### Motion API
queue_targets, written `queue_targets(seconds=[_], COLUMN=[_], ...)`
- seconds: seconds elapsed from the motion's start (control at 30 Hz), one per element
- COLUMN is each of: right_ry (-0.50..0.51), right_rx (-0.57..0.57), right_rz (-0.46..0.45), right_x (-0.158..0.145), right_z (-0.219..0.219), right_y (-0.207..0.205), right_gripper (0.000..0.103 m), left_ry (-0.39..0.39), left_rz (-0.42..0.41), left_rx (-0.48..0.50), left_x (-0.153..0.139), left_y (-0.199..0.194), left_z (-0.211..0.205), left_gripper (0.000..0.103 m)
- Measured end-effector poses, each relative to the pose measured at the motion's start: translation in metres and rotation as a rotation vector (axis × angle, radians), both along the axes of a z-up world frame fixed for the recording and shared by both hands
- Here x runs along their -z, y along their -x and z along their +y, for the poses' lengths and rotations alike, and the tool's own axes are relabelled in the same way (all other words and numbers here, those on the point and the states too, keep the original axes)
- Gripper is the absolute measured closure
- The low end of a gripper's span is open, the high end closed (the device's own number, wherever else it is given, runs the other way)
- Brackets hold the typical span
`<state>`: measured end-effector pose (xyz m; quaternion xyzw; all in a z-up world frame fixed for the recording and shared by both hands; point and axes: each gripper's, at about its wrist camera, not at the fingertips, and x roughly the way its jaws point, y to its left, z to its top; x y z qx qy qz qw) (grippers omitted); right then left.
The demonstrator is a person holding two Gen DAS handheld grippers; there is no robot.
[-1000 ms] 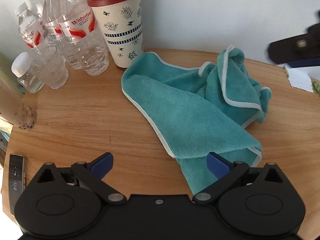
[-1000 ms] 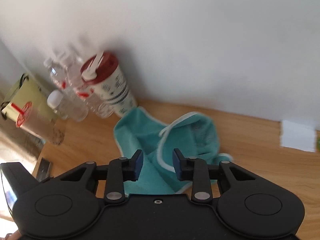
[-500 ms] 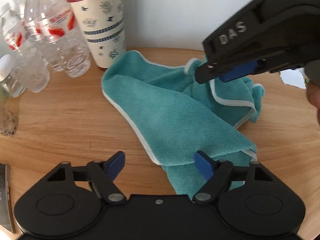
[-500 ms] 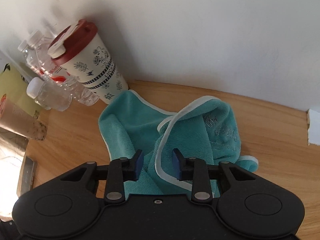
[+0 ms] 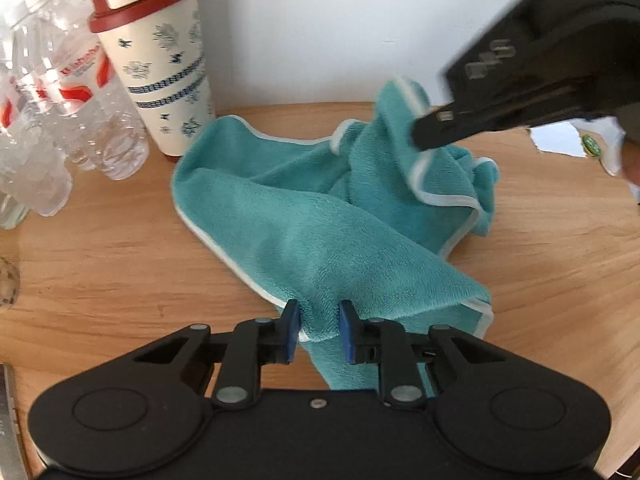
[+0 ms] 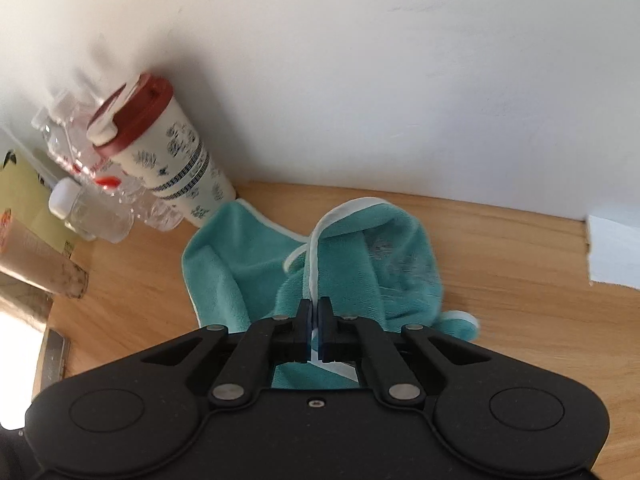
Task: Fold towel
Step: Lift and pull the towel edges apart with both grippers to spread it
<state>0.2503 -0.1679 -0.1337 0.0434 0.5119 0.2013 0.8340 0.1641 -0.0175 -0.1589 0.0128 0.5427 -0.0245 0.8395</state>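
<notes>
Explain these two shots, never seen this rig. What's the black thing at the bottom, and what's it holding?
No robot here: a person holds a two-finger gripper in each hand, each carrying a fisheye camera looking along its fingers. The black shape below is the gripper body. One picture is from the left gripper, the other from the right gripper. On the wooden table lies a crumpled teal towel, beside a lidded cup and water bottles. The right gripper is shut on the towel's white edge, lifting it. The left gripper's blue pads straddle the near towel edge with a gap between them.
</notes>
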Motion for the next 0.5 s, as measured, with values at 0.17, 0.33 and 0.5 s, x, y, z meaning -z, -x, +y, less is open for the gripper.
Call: queue_targets(seconds=[0.17,0.33,0.5], right_ry=[-0.029,-0.037,-0.057], right_rx=[0.079,0.134,0.208], right_rz=[-0.039,-0.031,-0.047], right_x=[-0.018,-0.02,-0.024], right_z=[-0.036,-0.066,-0.095], right_y=[0.015,0.025,0.044], right_gripper=[0.101,0.101,0.101], left_ry=[-0.023,-0.048,-0.078], left_rz=[-0.02,-0.004,-0.017], left_rx=[0.014,0.006,0.015], left_x=[-0.008,-0.008,-0.015], left_y=[0.005,0.008,0.013], left_z=[0.013,0.026,0.035], left_gripper=[0.089,0.09,0.09])
